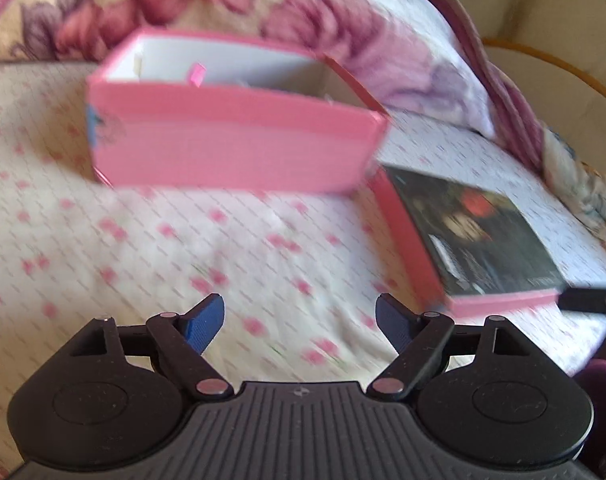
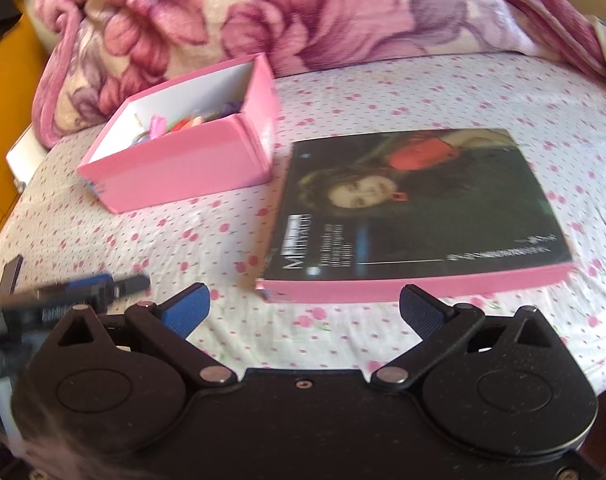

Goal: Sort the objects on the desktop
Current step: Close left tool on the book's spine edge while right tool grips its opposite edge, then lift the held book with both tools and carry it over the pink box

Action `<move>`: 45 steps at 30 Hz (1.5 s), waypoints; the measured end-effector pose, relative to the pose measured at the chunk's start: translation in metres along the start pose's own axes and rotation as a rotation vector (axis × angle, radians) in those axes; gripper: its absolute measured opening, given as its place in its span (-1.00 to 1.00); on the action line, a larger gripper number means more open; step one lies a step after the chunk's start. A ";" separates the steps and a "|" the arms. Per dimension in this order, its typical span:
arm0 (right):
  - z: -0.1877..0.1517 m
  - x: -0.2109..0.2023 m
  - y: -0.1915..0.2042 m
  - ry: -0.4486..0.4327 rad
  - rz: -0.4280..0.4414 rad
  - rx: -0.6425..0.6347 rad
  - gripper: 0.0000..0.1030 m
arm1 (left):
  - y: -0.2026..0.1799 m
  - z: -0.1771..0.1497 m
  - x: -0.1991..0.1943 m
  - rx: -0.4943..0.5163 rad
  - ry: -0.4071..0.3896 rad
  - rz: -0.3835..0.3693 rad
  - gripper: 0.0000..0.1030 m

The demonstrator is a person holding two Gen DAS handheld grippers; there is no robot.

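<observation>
Your left gripper (image 1: 299,322) and right gripper (image 2: 305,312) both hover with fingers spread, holding nothing. The pink box (image 2: 183,160) sits at 11 o'clock in the right view; the lid (image 2: 419,216) lies just beside it, at 1 o'clock.

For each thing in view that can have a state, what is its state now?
Box: open, no lid on, small colourful items inside.
Lid: lying flat on the bed, right of the box, printed side up.
Left gripper: open, holding nothing.
Right gripper: open, holding nothing, just before the lid's near edge.
</observation>
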State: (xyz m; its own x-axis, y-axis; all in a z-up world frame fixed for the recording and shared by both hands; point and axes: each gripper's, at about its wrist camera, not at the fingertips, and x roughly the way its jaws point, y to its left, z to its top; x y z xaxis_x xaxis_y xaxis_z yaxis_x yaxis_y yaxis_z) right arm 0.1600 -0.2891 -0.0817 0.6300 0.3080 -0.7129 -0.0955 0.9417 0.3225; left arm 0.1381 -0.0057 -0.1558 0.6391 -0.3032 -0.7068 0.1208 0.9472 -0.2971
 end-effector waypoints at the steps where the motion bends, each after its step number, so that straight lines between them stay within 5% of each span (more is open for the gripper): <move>1: 0.001 -0.001 -0.009 0.001 -0.013 0.014 0.99 | -0.007 -0.003 0.000 0.005 0.007 -0.020 0.60; 9: 0.019 0.011 -0.078 -0.018 -0.089 0.099 0.99 | -0.059 0.004 0.006 0.018 -0.004 -0.157 0.60; 16: 0.036 0.029 -0.138 -0.033 -0.151 0.170 0.99 | -0.092 0.022 0.046 0.070 0.034 -0.172 0.60; 22: 0.045 0.053 -0.179 -0.026 -0.170 0.229 0.99 | -0.086 0.033 0.090 0.002 0.077 -0.161 0.60; 29: 0.040 0.090 -0.196 0.054 -0.119 0.251 0.99 | -0.091 0.042 0.127 -0.009 0.113 -0.173 0.60; 45: 0.026 0.042 -0.188 0.055 -0.034 0.263 1.00 | -0.123 0.051 0.119 0.121 0.149 -0.190 0.60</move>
State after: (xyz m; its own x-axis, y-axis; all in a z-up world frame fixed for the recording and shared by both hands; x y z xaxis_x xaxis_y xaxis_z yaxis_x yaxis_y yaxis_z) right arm 0.2241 -0.4568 -0.1564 0.5858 0.2908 -0.7564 0.1328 0.8863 0.4436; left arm 0.2378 -0.1532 -0.1701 0.4785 -0.4801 -0.7352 0.3238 0.8748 -0.3604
